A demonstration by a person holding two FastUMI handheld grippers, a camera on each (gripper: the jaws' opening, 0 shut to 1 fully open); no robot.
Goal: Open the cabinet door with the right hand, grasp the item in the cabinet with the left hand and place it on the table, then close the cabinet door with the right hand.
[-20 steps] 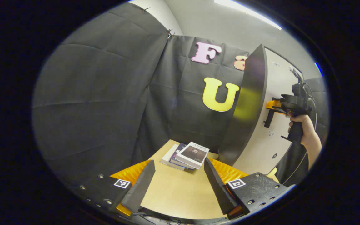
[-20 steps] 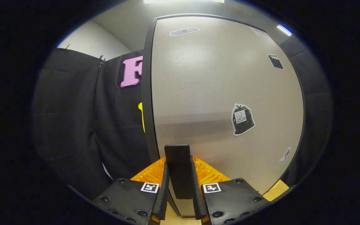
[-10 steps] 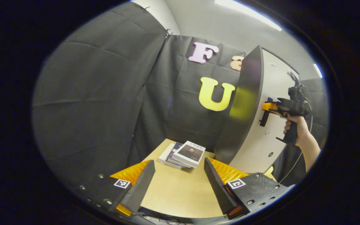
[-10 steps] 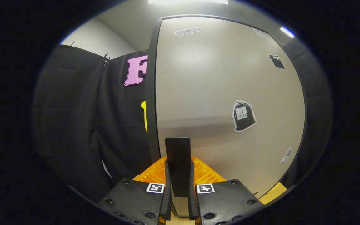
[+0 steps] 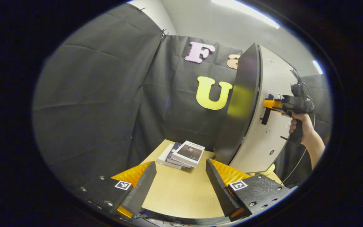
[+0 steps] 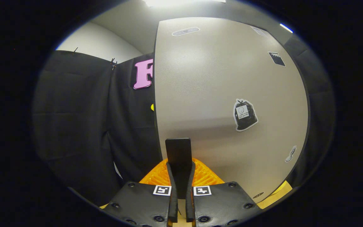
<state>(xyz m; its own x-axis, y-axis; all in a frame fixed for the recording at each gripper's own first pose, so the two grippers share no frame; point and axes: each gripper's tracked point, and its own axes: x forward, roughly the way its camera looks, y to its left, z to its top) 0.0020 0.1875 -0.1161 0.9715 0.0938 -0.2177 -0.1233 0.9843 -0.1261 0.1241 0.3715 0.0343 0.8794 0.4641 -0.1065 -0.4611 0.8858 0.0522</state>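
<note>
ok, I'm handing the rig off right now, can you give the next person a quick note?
Left claw: open, empty, over the table, stack of books ahead of it.
Right claw: shut on the door handle.
Cabinet door looks closed or nearly so; can't tell if seated.
Done, apparently: open, take out, place.
To do: push the door home, release handle.

A recording booth: black cloth walls [image 5: 90,94] around a wooden table [image 5: 178,195].

Stacked books [image 5: 181,154] lie on table beside grey cabinet door [image 5: 273,94].
</note>
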